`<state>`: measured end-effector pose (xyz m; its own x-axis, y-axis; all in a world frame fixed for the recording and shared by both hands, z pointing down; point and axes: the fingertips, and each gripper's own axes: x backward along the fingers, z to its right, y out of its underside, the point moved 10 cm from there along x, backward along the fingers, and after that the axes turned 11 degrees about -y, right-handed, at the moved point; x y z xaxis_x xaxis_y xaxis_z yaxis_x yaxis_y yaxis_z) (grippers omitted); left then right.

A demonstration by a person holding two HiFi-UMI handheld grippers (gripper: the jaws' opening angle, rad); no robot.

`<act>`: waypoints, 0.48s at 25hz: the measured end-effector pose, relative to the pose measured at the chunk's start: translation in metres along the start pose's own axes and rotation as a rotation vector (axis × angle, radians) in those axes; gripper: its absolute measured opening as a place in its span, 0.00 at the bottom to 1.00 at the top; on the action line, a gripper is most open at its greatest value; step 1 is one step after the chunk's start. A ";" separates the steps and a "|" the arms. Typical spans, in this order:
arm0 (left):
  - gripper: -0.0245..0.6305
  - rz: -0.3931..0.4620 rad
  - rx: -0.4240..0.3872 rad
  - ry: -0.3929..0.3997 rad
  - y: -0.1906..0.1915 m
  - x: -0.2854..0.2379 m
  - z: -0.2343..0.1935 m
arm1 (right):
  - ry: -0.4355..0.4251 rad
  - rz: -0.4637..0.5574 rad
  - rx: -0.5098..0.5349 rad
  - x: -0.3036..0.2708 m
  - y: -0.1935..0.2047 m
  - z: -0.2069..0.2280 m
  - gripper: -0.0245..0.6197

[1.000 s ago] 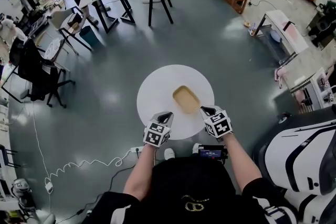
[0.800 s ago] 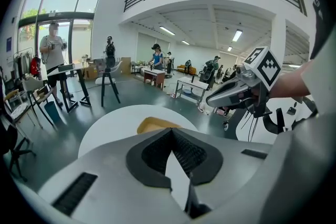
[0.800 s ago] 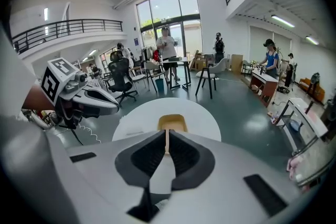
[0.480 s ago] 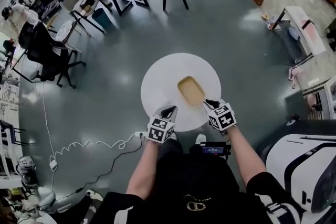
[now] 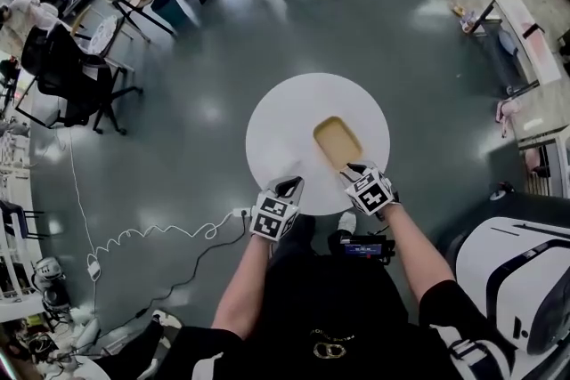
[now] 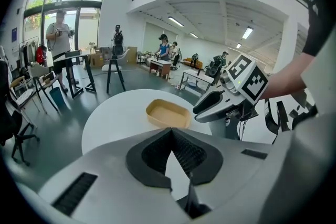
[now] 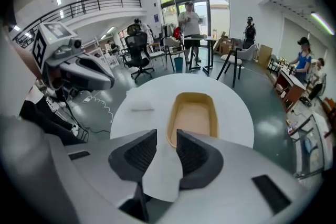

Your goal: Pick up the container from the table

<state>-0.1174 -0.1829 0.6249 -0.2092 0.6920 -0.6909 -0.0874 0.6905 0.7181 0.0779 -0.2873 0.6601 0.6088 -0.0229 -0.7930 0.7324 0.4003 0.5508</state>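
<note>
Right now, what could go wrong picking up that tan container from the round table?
The right gripper is opening with nothing between its jaws; it could miss the thin near rim of the container and shove it across the table. Gripped at one end, the shallow container may tilt. The left gripper is shut, so it can't steady it.
</note>
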 end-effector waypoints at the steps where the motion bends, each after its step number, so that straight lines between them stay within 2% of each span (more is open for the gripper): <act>1: 0.05 -0.003 0.001 0.002 0.001 -0.001 -0.005 | 0.002 -0.016 0.008 -0.006 0.000 0.000 0.30; 12: 0.05 -0.045 0.027 0.001 0.014 -0.009 -0.038 | 0.008 -0.167 0.089 -0.054 0.000 0.008 0.30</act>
<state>-0.1540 -0.1875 0.6441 -0.2062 0.6597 -0.7227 -0.0704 0.7266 0.6834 0.0478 -0.2934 0.7052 0.4747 -0.0746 -0.8770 0.8471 0.3093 0.4321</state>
